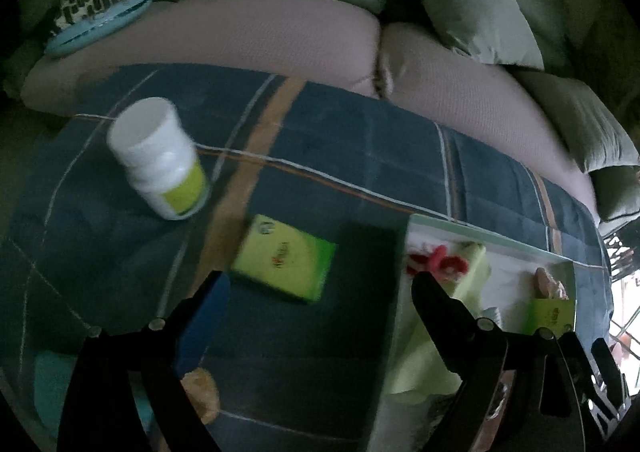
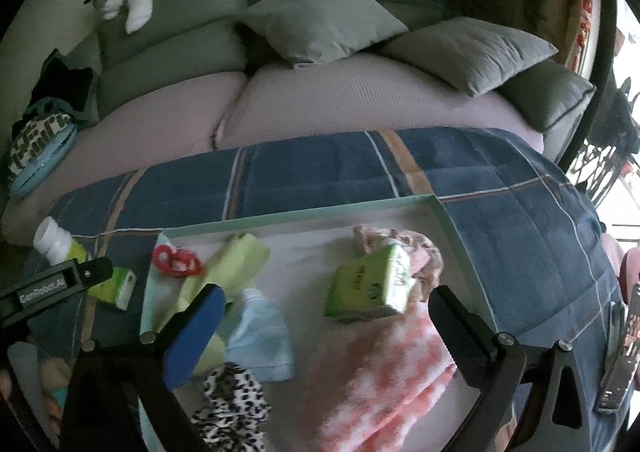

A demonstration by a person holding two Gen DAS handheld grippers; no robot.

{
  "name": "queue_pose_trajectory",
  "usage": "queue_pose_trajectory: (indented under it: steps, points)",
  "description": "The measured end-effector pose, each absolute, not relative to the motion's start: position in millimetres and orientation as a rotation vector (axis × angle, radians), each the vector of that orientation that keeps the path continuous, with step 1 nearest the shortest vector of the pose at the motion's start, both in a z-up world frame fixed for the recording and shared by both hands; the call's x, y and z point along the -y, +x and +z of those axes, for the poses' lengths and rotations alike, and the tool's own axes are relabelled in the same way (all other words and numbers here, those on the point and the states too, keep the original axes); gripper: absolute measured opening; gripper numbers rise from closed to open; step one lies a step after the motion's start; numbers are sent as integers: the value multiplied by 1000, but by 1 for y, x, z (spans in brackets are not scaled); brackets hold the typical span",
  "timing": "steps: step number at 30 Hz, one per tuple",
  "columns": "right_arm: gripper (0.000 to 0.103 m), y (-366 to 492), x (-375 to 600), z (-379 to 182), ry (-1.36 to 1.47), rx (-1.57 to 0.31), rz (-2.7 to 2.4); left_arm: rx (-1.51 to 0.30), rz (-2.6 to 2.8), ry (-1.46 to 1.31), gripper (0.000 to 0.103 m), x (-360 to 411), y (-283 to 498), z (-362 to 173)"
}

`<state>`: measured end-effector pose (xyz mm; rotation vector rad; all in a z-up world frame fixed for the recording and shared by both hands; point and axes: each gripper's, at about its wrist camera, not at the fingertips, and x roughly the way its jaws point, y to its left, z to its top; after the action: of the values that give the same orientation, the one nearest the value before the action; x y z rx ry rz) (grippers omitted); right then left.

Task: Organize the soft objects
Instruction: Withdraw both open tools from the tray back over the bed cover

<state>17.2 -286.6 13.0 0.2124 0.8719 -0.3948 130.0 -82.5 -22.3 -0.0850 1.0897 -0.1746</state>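
With both grippers, left (image 1: 320, 292) and right (image 2: 324, 312), hanging wide and empty, the person is sorting soft packs: one green tissue pack (image 2: 370, 284) lying in the tray (image 2: 320, 211), another (image 1: 284, 256) waiting just outside its left edge.

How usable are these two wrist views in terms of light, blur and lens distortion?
Left wrist view: dim with a greenish cast, the white bottle smeared by motion blur, the sofa bowed by the fisheye, dark vignette corners. Right wrist view: brighter, blown-out daylight at the right edge, the green box and pink checked cloth slightly soft.
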Motion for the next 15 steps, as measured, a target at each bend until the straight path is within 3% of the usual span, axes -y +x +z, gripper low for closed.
queue_pose_trajectory:
  steps: [15]
  points:
    - [103, 31, 229, 14, 204, -883, -215, -1058, -72, -133, 93, -4, 114, 7]
